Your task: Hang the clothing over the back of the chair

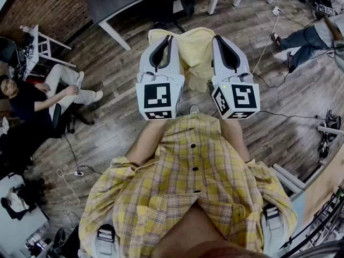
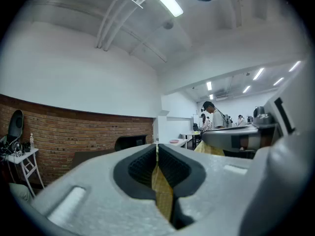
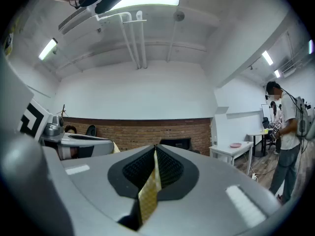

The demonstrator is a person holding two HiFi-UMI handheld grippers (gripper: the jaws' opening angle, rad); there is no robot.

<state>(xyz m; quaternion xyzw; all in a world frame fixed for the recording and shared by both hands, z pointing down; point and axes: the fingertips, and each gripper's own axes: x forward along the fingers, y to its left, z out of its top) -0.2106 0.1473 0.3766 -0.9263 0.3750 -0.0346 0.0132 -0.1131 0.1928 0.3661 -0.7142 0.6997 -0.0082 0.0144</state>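
Observation:
A yellow plaid button-up shirt hangs spread out below both grippers, collar end up, buttons facing me. My left gripper and right gripper are held level, side by side, each shut on a top edge of the shirt. A strip of plaid cloth is pinched between the pads in the left gripper view, and another strip in the right gripper view. Beyond and between the grippers, low on the wooden floor, is a pale yellow chair, partly hidden by them.
A person sits at the left beside a white stand. A grey table stands at the back left, white table legs at the back. Another person's legs and cables lie at the right.

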